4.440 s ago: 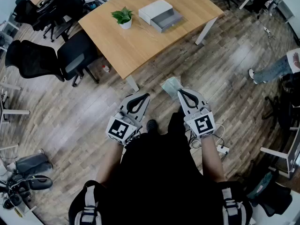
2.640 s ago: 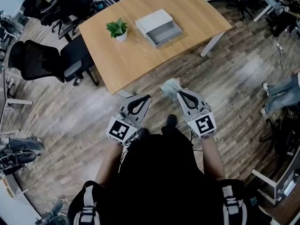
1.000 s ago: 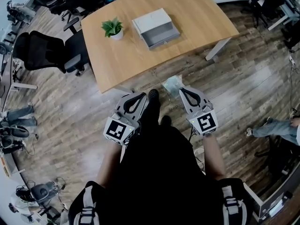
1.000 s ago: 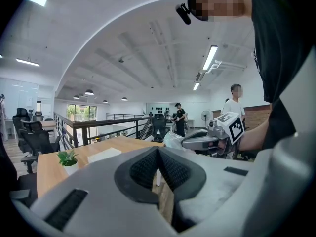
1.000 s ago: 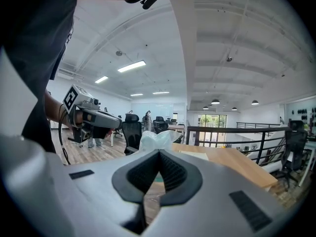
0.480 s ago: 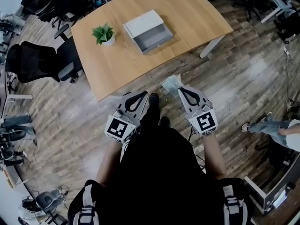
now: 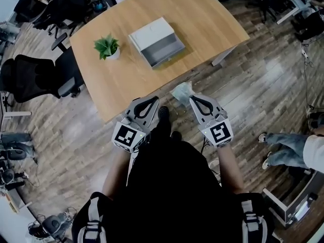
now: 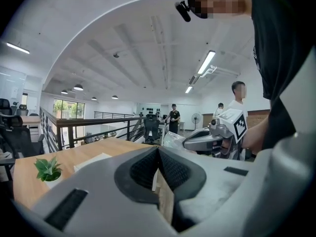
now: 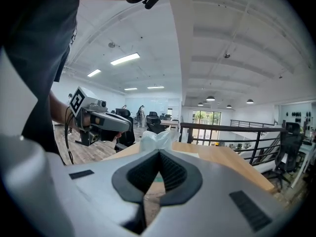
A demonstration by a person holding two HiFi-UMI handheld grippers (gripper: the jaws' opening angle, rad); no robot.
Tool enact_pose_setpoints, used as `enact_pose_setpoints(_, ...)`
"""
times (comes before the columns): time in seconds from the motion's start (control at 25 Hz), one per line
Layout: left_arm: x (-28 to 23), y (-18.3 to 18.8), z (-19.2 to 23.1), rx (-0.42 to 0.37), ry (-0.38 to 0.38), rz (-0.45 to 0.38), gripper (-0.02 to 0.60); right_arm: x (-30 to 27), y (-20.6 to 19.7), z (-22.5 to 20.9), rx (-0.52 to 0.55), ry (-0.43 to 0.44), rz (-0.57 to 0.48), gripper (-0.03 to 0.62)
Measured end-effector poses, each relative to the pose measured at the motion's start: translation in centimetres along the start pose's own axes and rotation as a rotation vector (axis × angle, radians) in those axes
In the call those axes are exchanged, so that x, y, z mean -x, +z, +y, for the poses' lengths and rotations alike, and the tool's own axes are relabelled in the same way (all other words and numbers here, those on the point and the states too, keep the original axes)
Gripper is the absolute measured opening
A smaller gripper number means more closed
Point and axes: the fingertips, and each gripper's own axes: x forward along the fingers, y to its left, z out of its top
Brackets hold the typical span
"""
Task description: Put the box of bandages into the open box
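Grip: right hand-held gripper (image 9: 159, 152) has its jaws clamped on the box of bandages (image 9: 157, 138), a pale, film-wrapped packet that sticks out past the tips.
Other tool: left hand-held gripper (image 8: 158, 149) has its jaws pressed together with nothing between them.
Where the packet is: in the air, well short of the open box (image 7: 148, 33), over the floor just off the near edge of the counter (image 7: 202, 19).
Step in hand: carrying the packet to the open box, by my reading; the drop is not yet done.
Doing it well: bring the packet right over the grey hollow of the open box, lower it inside the walls, and only then part the jaws. The film looks slippery, so a firm hold matters.
Counter: pale wood, carrying the open box and, to the left of it, a small potted plant (image 7: 106, 47).
Room: plank floor (image 7: 263, 80); black office chairs (image 7: 30, 77) far left of the open box; another person's legs (image 7: 283, 148) far right of it.
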Motion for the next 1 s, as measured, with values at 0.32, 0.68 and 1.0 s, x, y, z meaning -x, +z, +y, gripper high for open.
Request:
enact_pose_setpoints(0.32,-3.6,1.3,4.2,-0.005,-0.043,-0.022,0.021,-3.7,1.0,-3.8,-0.020,-0.048,0.011,0.023)
enact_pose_setpoints(0.68,-5.7,2.1,9.4,-0.009,-0.058,-0.028,0.023,-8.7,1.6,-6.0,0.042,-0.039,0.018,0.023)
enact_pose_setpoints(1.0,-5.9,1.7,13.0,0.003,-0.064,-0.027,0.022,-13.4,3.7,-7.1,0.080,-0.047,0.008,0.024)
